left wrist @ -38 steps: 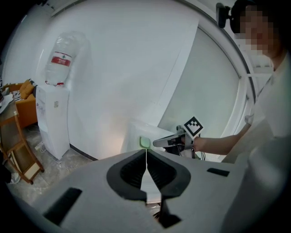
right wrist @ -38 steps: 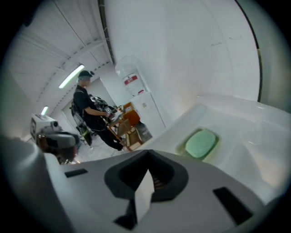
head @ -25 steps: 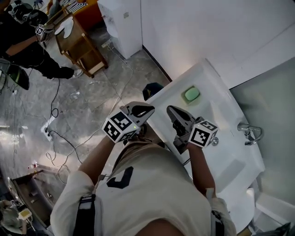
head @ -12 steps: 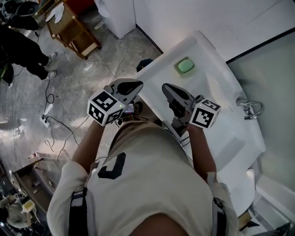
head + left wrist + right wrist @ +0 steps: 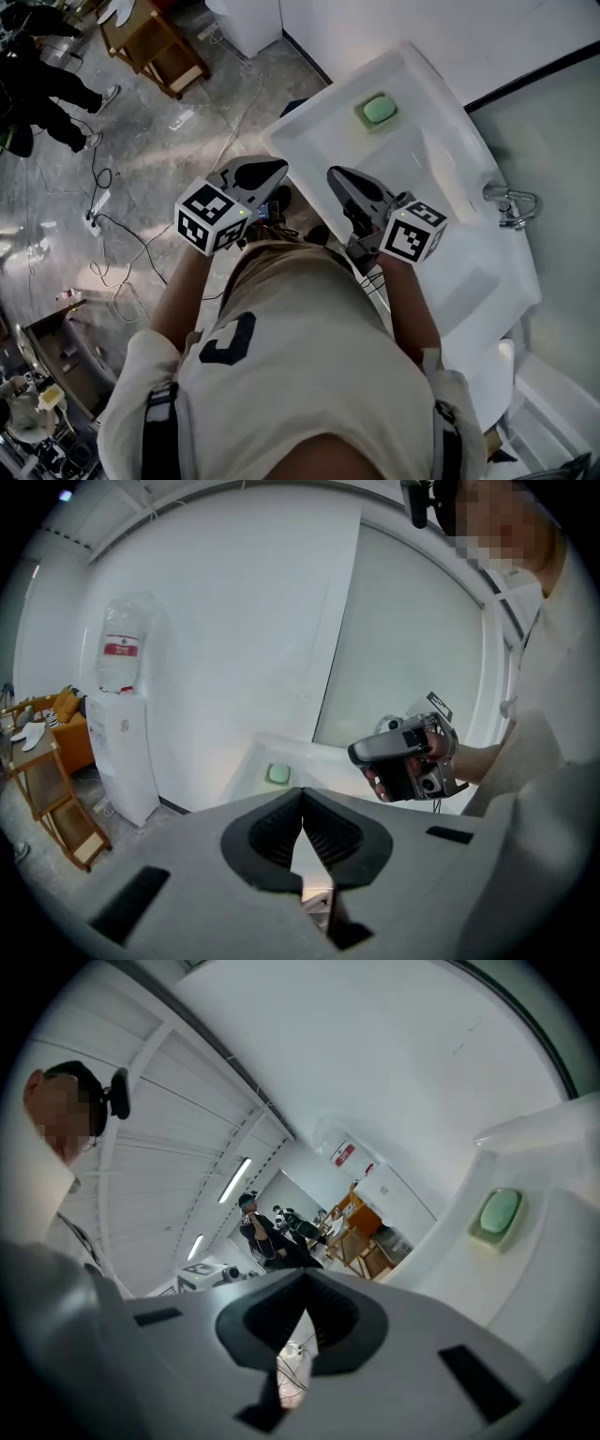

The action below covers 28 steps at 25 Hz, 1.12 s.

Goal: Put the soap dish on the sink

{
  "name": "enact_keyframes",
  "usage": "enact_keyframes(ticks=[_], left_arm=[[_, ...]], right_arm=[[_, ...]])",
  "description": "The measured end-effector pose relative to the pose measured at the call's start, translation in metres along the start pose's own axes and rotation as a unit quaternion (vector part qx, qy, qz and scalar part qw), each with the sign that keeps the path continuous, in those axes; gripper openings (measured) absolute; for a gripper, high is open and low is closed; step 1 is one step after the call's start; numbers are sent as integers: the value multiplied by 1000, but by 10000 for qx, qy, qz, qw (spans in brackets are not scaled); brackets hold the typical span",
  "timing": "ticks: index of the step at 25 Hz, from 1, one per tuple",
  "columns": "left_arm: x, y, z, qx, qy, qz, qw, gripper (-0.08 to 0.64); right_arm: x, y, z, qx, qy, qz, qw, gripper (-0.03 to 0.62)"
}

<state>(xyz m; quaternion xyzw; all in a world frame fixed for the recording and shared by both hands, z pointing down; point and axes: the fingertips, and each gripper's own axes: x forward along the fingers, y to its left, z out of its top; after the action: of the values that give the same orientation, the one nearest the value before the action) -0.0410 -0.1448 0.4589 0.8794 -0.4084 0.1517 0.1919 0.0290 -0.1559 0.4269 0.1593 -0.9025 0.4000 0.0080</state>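
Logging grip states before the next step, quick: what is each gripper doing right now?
Left gripper: closed, holding nothing.
Right gripper: closed, holding nothing.

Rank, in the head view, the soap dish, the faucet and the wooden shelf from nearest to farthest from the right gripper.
1. Soap dish, on the sink, ahead of the right gripper.
2. Faucet, at the picture's right.
3. Wooden shelf, far off, upper left.

The pale soap dish (image 5: pixel 379 111), green inside, sits flat on the white sink (image 5: pixel 314 150) rim.
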Motion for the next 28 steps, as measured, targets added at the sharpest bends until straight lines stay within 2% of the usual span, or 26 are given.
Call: enact_keyframes(ticks=[5, 8, 12, 17, 28], left_arm=[[-17, 0, -15, -127, 60, 168, 9998, 20], [-27, 0, -13, -92, 12, 138, 9999, 20], [-39, 8, -16, -74, -23, 29, 10000, 20], [-57, 27, -28, -109, -49, -152, 9998, 20], [-88, 61, -78, -399, 146, -870, 9953, 20]], right_arm=[[3, 16, -14, 100, 133, 310, 9994, 11], [11, 29, -23, 161, 212, 461, 9986, 11], [29, 42, -30, 105, 277, 462, 9985, 11], [53, 48, -45, 192, 300, 222, 9991, 11], [80, 57, -98, 628, 345, -730, 9948, 11]])
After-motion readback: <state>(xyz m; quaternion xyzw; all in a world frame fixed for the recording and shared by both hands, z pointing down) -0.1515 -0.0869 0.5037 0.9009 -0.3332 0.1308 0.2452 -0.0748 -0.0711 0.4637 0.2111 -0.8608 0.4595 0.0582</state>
